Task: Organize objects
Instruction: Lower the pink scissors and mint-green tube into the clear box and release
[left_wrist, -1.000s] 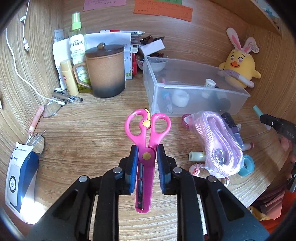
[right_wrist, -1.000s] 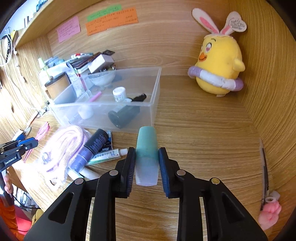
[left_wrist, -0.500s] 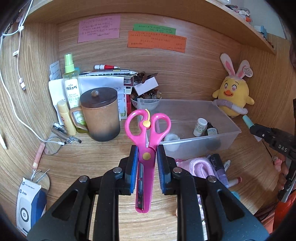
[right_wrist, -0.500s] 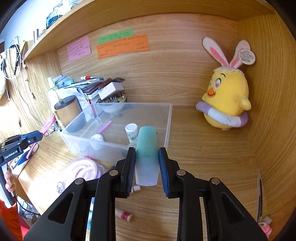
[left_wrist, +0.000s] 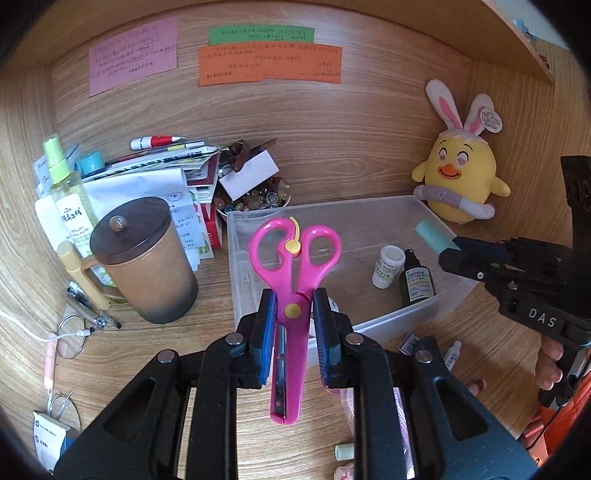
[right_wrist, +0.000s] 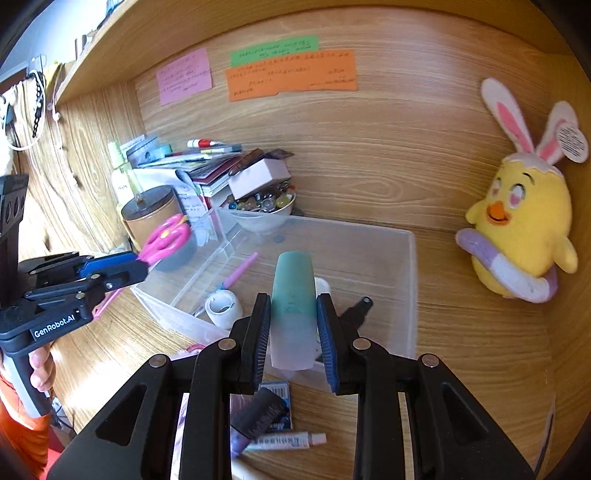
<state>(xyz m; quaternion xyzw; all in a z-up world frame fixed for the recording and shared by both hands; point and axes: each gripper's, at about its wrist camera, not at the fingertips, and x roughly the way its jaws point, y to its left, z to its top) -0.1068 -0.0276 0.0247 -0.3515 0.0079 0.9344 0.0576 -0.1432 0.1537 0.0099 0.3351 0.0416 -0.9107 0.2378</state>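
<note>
My left gripper (left_wrist: 294, 314) is shut on pink scissors (left_wrist: 291, 273), handles forward, held above the near edge of the clear plastic bin (left_wrist: 391, 210). My right gripper (right_wrist: 293, 325) is shut on a teal tube (right_wrist: 293, 291), held over the bin's (right_wrist: 410, 295) near right side. The bin holds a small white bottle (left_wrist: 387, 260), a dark dropper bottle (left_wrist: 415, 280), a white tape roll (right_wrist: 223, 308) and a pink pen (right_wrist: 240, 271). The right gripper with the tube (left_wrist: 430, 230) also shows in the left wrist view. The left gripper with the scissors (right_wrist: 166, 238) shows in the right wrist view.
A brown lidded mug (left_wrist: 142, 258), a spray bottle (left_wrist: 66, 199), a pile of papers (left_wrist: 155, 177) and a bowl of beads (right_wrist: 264, 206) stand left of the bin. A yellow bunny-chick plush (left_wrist: 458, 181) sits at the right. Tubes (right_wrist: 280, 441) and a dark cylinder (right_wrist: 258, 410) lie in front of the bin.
Both grippers have risen from the desk and moved forward toward the bin, still holding the scissors and the teal tube. The right gripper now hangs over the bin.
</note>
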